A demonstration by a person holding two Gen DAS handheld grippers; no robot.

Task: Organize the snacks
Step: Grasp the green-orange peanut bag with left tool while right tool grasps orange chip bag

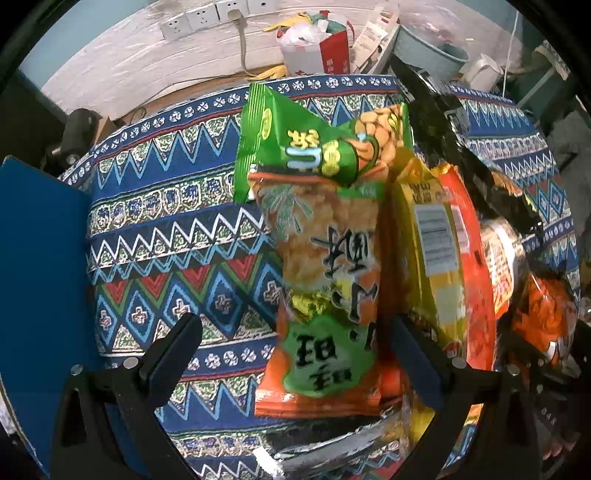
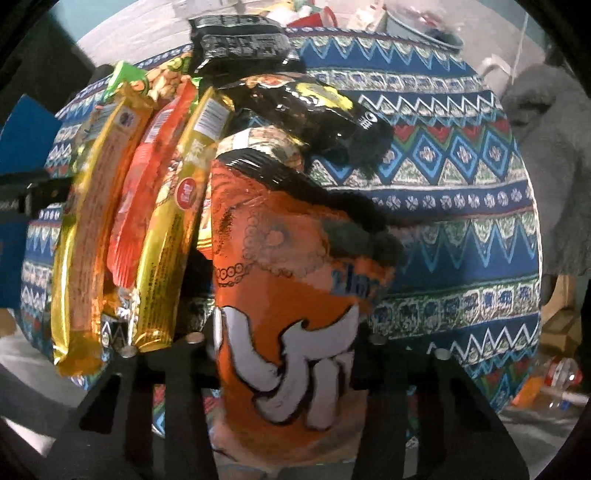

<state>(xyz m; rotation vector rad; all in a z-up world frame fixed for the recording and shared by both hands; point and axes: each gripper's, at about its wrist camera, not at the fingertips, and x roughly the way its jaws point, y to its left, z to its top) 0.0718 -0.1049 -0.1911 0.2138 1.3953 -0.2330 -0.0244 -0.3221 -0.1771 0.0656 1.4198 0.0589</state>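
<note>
Setting: a lived-in domestic room, cluttered rather than staged.
Bench: draped in a blue patterned cloth with zigzag and diamond bands, heaped with snack packets.
Wall: white-painted brick, with a row of sockets and one plug with its cable trailing down.
Background: a stuffed shopping bag, a pale bucket and a white kettle crowded behind the bench.
Floor: plastic bottles lying loose.
</note>
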